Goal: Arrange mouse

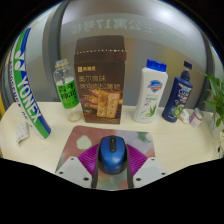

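A blue computer mouse (112,152) sits between my two fingers, its nose pointing away from me. My gripper (112,158) is shut on it, with the magenta pads against its left and right sides. Under the mouse lies a pale mottled mat (80,146) on the white table (40,150). I cannot tell whether the mouse rests on the mat or hangs just above it.
Beyond the mouse stands a brown carton (101,82). A clear bottle with a green label (67,90) is to its left. A white bottle (150,92) and a blue bottle (181,95) are to its right. A racket bag (28,95) lies far left. A green plant (216,100) is far right.
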Motion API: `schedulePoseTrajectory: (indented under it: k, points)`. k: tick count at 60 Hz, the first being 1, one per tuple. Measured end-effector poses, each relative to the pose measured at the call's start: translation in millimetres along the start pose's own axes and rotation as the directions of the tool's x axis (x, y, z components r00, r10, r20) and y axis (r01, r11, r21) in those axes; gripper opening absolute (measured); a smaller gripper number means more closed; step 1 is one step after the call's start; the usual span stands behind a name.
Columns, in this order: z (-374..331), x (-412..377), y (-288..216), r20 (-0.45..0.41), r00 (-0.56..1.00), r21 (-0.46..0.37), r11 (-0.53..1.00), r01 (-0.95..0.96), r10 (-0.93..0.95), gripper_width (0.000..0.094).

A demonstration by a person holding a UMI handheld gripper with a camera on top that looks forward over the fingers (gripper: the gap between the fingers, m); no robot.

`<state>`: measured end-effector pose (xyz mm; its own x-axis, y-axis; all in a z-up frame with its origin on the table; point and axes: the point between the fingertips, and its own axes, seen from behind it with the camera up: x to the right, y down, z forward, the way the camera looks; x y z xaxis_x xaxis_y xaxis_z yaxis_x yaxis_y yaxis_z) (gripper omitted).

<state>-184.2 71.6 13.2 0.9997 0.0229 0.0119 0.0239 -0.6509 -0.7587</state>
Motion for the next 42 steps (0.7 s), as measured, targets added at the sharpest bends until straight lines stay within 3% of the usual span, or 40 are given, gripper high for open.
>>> schedulePoseTrajectory:
  k: [9,11,15,16,18,22,42]
  points:
    - [7,-9,16,0.035,0.999,-0.054,0.999,-0.005,0.007,0.0526]
    - [4,-6,14,0.018,1.000,-0.048,0.999,0.007,-0.006,0.0595]
    - [-9,-4,9,0.003,1.000,-0.038,0.999,0.026,-0.026,0.0840]
    - [-13,-5,7,0.004,1.000,-0.034,0.999,0.027,-0.027,0.0865]
    - [-23,-7,3,0.006,1.000,-0.024,0.999,0.027,-0.027,0.0826]
    - [-47,-10,-4,0.001,1.000,-0.003,1.000,0.025,-0.025,0.0865]
    - [-214,-32,-3,-0.040,0.999,0.082,0.996,0.036,-0.033,0.0853]
